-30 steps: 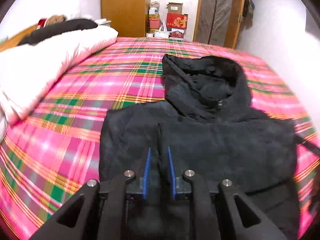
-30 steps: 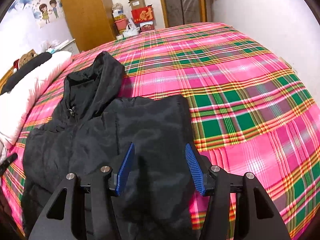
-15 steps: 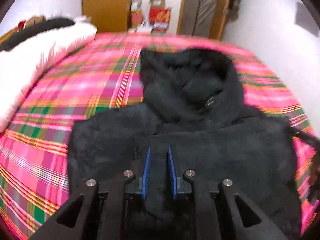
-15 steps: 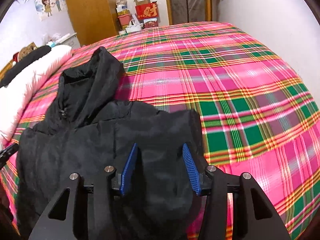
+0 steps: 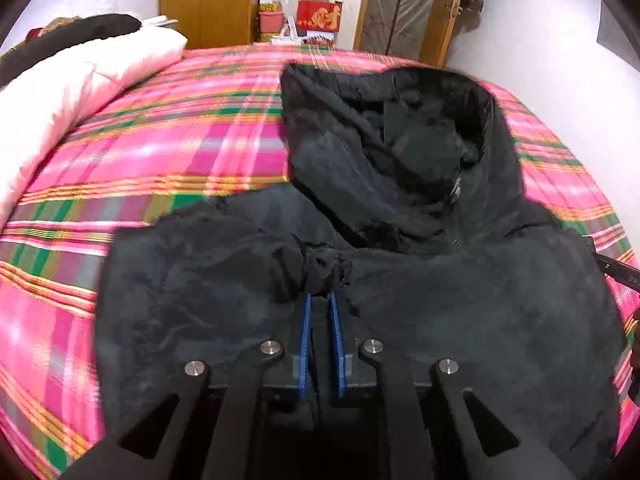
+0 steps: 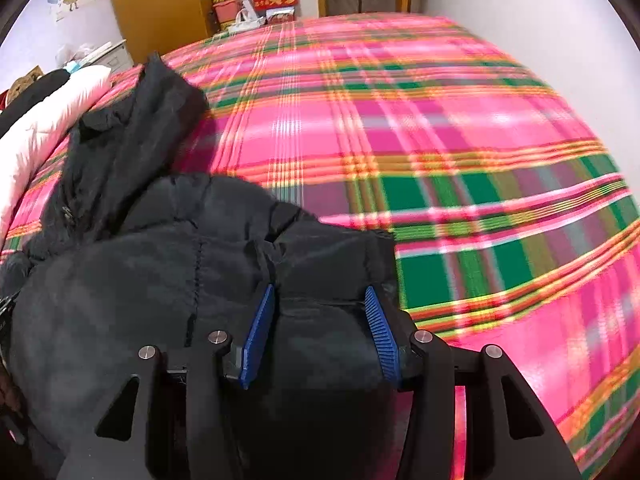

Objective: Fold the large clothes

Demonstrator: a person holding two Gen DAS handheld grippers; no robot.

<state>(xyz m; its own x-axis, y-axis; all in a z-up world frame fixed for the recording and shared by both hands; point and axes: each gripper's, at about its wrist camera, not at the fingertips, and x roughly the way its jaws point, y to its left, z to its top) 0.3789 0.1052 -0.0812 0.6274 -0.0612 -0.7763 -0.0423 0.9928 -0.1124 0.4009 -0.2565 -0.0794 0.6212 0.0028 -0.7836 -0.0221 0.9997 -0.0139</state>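
Observation:
A black hooded padded jacket [image 5: 440, 300] lies front up on the pink plaid bed cover [image 5: 180, 152], its hood [image 5: 400, 152] pointing to the far end. My left gripper [image 5: 319, 296] is low on the jacket's chest. Its jaws are closing, and a puckered pinch of black fabric sits between the blue pads. In the right wrist view the jacket [image 6: 140, 280] fills the lower left. My right gripper [image 6: 319, 290] straddles a thick fold near the jacket's right edge, with the pads pressing into it on both sides.
A white duvet [image 5: 68, 80] with a dark garment on top lies along the left side of the bed. A wooden wardrobe [image 5: 208, 0], stacked boxes [image 5: 320, 12] and a door stand beyond the far end. Bare plaid cover [image 6: 440, 140] stretches to the right of the jacket, up to a white wall.
The left gripper moved forward and down toward the collar, and its jaws narrowed onto bunched fabric. The right gripper edged forward, and its jaws drew in on a fold at the jacket's edge.

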